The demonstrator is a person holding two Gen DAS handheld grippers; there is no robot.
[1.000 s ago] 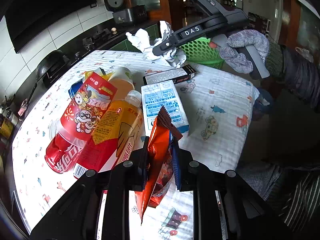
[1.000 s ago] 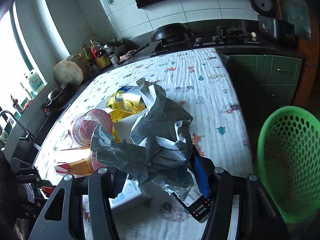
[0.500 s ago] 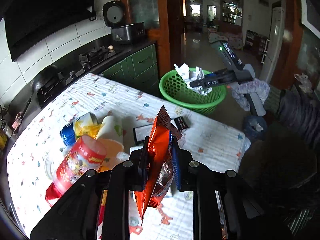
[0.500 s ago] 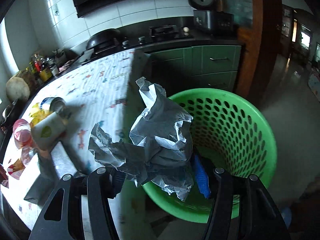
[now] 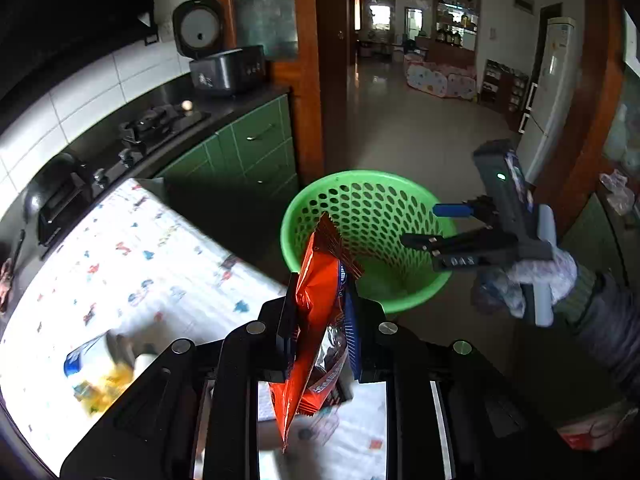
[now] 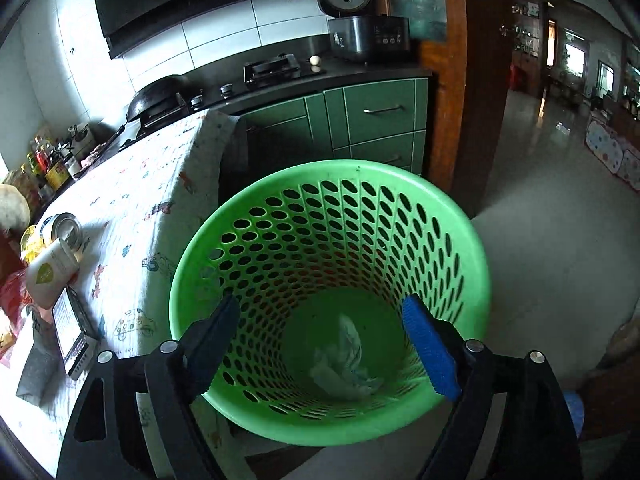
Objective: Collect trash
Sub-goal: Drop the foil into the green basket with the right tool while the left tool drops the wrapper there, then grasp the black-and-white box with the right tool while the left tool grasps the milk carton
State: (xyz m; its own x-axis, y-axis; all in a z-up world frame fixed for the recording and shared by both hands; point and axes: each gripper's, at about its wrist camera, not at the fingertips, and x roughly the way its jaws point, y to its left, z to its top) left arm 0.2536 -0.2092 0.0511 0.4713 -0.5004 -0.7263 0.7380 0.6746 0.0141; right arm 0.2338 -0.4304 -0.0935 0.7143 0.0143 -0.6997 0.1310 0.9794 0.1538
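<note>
A green perforated basket (image 6: 192, 264) stands on the floor beside the table. Crumpled white paper (image 6: 344, 364) lies on its bottom. My right gripper (image 6: 326, 340) hangs over the basket's mouth, its jaws opening wide with nothing between them; it shows too in the left wrist view as right gripper (image 5: 436, 226), held by a gloved hand (image 5: 532, 280). My left gripper (image 5: 320, 320) is shut on an orange snack wrapper (image 5: 316, 304), held upright above the table's edge, short of the basket (image 5: 296, 216).
The table carries a patterned cloth (image 6: 132, 208) with a can (image 6: 66, 228), a white cup (image 6: 50, 276), a small dark box (image 6: 72, 332) and other packaging at its left end. Green cabinets (image 6: 376, 120), a stove and a rice cooker (image 6: 360, 32) stand behind. Tiled floor lies to the right.
The right gripper swung from the table to over the basket, opened, and the crumpled paper dropped in. The left gripper carried the orange wrapper away from the bottles toward the basket.
</note>
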